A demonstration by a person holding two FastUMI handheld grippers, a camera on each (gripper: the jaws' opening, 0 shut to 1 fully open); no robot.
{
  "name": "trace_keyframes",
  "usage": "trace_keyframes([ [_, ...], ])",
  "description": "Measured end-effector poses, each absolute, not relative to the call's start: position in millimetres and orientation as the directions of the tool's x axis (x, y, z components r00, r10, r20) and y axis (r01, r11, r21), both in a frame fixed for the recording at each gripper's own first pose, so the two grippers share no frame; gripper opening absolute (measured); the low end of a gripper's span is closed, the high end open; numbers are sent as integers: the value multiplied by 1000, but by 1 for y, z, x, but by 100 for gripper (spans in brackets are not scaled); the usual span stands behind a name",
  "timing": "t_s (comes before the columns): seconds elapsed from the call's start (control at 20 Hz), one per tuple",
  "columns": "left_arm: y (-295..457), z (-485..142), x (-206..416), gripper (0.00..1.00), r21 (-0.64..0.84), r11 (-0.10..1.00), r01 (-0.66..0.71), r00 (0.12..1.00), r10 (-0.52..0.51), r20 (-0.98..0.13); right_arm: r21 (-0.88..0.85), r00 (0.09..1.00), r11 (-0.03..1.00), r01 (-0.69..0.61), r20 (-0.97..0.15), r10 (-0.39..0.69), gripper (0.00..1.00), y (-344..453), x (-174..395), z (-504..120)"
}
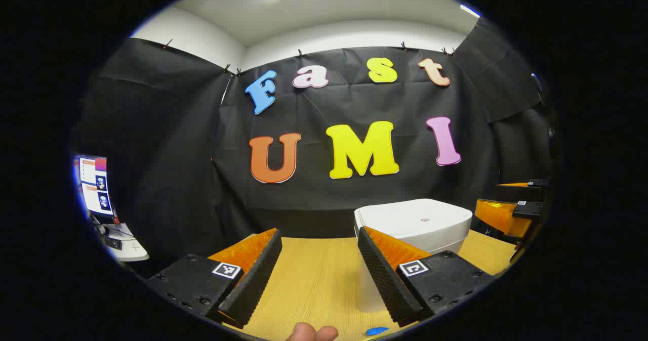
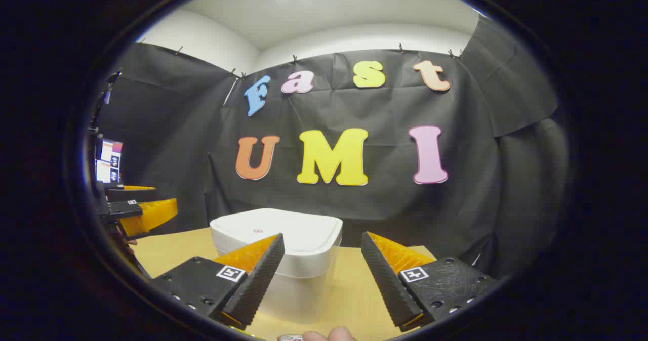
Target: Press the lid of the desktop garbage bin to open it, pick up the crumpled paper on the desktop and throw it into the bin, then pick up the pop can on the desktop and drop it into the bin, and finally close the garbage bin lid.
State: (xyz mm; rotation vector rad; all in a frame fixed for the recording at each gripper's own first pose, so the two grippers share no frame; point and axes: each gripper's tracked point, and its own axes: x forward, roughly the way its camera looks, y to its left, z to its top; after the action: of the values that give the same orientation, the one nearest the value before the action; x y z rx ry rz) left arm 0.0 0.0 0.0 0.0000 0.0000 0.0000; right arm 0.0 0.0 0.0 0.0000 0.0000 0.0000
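The white desktop bin stands on the wooden table with its lid shut flat. My left gripper is open and empty, hovering low over the table just left of the bin, its right finger in front of the bin's wall. In the right gripper view the bin sits ahead and slightly left, and my right gripper is open and empty before it. A small metal rim, perhaps the pop can's top, peeks in at the bottom edge.
The right gripper shows beyond the bin, and the left gripper at far left. A fingertip and a small blue object lie at the bottom edge. A monitor stands on a white side table.
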Motion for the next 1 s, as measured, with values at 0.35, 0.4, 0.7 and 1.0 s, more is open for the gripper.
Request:
trace_keyframes([
  [0.35, -8, 1, 0, 97, -8, 999, 33, 999, -33, -2, 4, 999, 1000, 26, 23, -26, 95, -3, -4, 7],
  [0.4, -6, 2, 0, 97, -3, 1000, 27, 1000, -27, -1, 7, 999, 1000, 29, 22, -29, 95, -5, -5, 7],
  [0.7, -3, -1, -2, 97, -23, 1000, 8, 1000, -8, -10, 11, 1000, 1000, 4, 18, -4, 95, -3, -5, 11],
  [1.0, -10, -14, -1, 98, -63, 997, 35, 999, -37, -31, 19, 998, 999, -33, -46, 34, 95, 2, 11, 7],
])
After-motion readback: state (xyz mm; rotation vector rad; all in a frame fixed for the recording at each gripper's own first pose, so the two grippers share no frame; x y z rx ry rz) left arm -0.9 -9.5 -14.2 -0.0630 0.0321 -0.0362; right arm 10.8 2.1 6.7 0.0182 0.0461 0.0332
